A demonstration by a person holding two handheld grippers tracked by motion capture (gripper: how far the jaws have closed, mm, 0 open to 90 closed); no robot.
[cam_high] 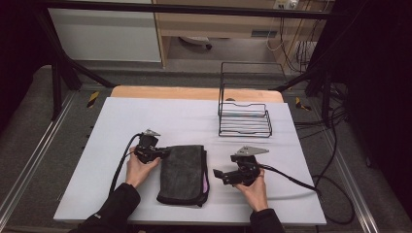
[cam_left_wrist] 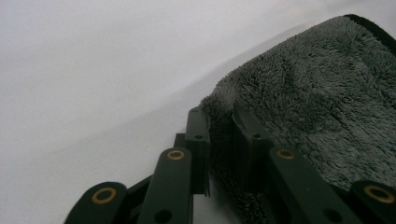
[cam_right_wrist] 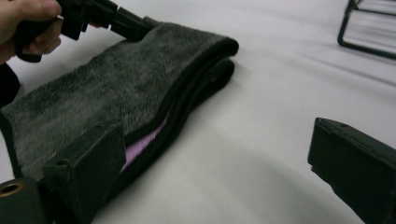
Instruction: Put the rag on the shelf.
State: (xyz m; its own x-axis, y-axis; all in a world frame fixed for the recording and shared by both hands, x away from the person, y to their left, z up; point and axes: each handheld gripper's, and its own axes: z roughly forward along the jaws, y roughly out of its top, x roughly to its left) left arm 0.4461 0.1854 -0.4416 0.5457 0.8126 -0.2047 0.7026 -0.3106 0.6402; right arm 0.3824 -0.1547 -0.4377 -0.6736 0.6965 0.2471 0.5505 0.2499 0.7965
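Two tongs work over one folded grey towel (cam_high: 183, 174) lying on the white tabletop (cam_high: 145, 116). Left tongs (cam_high: 163, 153) are clenched on the towel's near-left corner. Right tongs (cam_high: 218, 174) stand wide, released, just beside the towel's right edge. One black wire rack (cam_high: 244, 116) stands well apart behind, nothing between.
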